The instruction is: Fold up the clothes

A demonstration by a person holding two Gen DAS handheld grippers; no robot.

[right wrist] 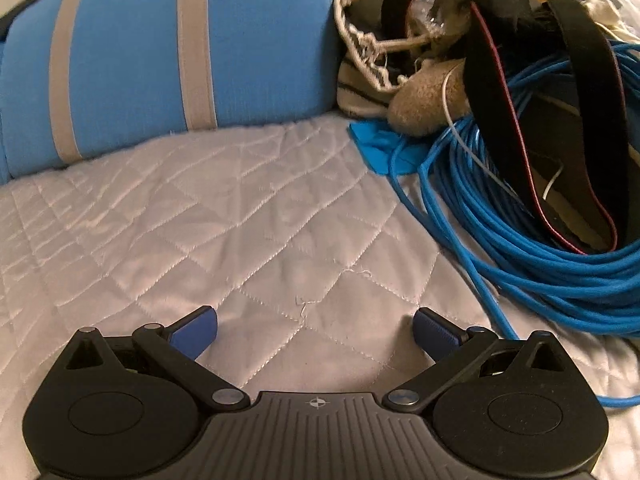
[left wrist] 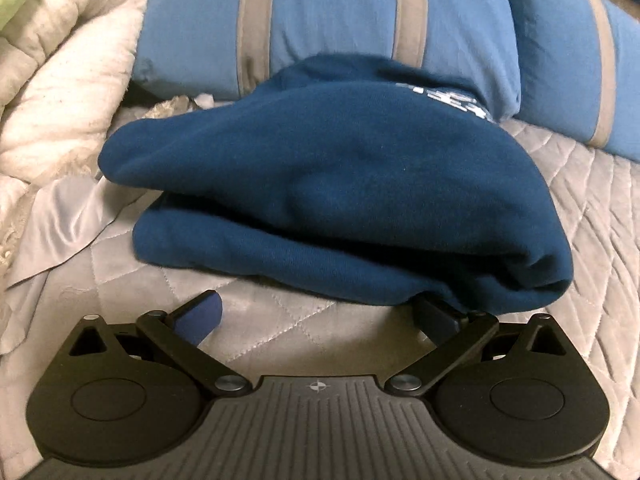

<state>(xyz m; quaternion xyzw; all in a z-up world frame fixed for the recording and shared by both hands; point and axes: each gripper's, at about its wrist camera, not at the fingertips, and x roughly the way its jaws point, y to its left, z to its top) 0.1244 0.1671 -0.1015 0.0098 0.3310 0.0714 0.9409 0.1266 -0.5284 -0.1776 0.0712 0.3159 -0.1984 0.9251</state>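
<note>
Blue striped pillow [right wrist: 132, 64], quilted grey cover [right wrist: 240, 220], coiled blue cable [right wrist: 540, 264], black strap [right wrist: 496, 120]

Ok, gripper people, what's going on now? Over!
Left gripper open at folded navy sweatshirt. Right gripper open over bare quilt. Blue cable coil close on its right.

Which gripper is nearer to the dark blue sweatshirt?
Left. The left gripper sits open at the dark blue sweatshirt edge; the right gripper faces only bare quilt.

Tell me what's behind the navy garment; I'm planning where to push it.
Behind the navy garment stands a blue pillow with grey stripes, touching it. The garment hides the pillow's lower edge and the quilt beneath.
</note>
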